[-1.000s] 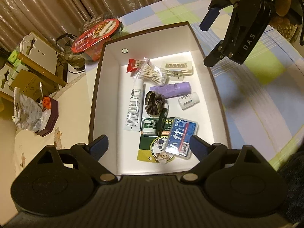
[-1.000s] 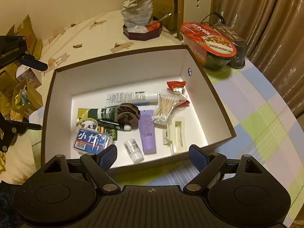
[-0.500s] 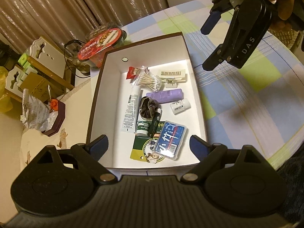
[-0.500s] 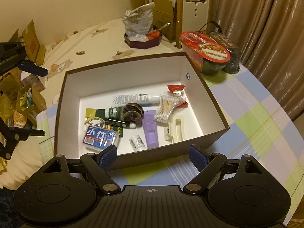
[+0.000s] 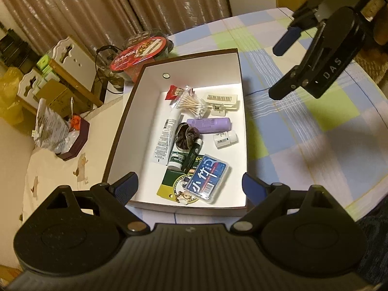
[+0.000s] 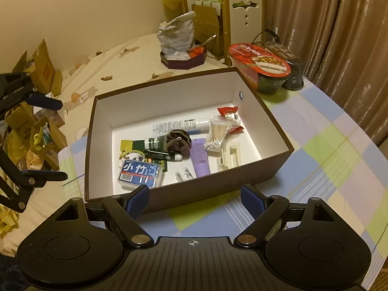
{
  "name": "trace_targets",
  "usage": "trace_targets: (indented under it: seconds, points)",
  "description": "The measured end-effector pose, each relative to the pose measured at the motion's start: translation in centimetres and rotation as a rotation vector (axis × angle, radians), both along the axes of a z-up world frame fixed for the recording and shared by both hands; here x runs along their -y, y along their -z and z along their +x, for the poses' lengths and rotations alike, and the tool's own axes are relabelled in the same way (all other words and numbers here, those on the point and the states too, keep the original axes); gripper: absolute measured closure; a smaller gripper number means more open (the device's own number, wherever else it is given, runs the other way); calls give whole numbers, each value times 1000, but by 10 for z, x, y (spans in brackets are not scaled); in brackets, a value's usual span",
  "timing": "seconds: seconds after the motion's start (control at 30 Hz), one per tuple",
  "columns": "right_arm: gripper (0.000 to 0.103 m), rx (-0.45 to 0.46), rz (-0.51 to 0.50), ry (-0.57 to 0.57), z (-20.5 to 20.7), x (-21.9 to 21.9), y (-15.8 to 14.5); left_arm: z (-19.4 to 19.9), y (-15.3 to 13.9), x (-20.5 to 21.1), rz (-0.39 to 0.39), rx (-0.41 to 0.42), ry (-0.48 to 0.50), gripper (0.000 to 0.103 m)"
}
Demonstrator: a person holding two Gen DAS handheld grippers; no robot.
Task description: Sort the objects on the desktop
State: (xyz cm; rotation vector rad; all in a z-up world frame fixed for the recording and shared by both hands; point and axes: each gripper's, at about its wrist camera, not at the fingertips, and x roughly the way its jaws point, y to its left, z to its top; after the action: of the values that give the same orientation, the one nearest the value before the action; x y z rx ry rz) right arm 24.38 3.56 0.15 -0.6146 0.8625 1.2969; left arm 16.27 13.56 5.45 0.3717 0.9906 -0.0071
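You are working over a table covered with a checked cloth [image 6: 322, 160] in pale blue, green and lilac, and beyond its far edge a cream cloth with small brown motifs [image 6: 116, 72] runs to a plain wall. Brown pleated curtains [image 6: 327, 19] hang behind the table, white carved chair backs [image 6: 245, 7] and cardboard boxes stand by them, and a red-lidded instant noodle bowl [image 6: 263, 66] sits just beside the far corner of the box. The brown box [image 6: 264, 167], white inside, stands open on the checked cloth with the sorted things lying flat on its floor. In the right wrist view its long axis runs left to right across you; in the left wrist view the box [image 5: 121, 126] runs away from you instead. Inside, the purple tube [image 5: 208, 125] lies crosswise to the white tube [image 5: 167, 138], which points along the box's length, with the dark scrunchie [image 5: 186, 137] between them. The bag of cotton swabs [image 5: 191, 103] lies near the far end beside the cream clip [image 5: 222, 100], and the blue case [image 5: 208, 178] lies tilted at the near end on a green card [image 5: 169, 184]. Your left gripper [image 5: 189, 185] hangs above the near end with its jaws spread wide and nothing in them. Your right gripper [image 6: 194, 200] hovers outside the near wall, also spread wide and empty.
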Motion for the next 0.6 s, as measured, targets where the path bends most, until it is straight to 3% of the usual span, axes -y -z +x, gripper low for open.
trace_targets:
  seconds: [0.6]
  points:
    - [18, -3, 10, 2, -8, 23, 0, -20, -2, 19, -38, 50, -119, 12]
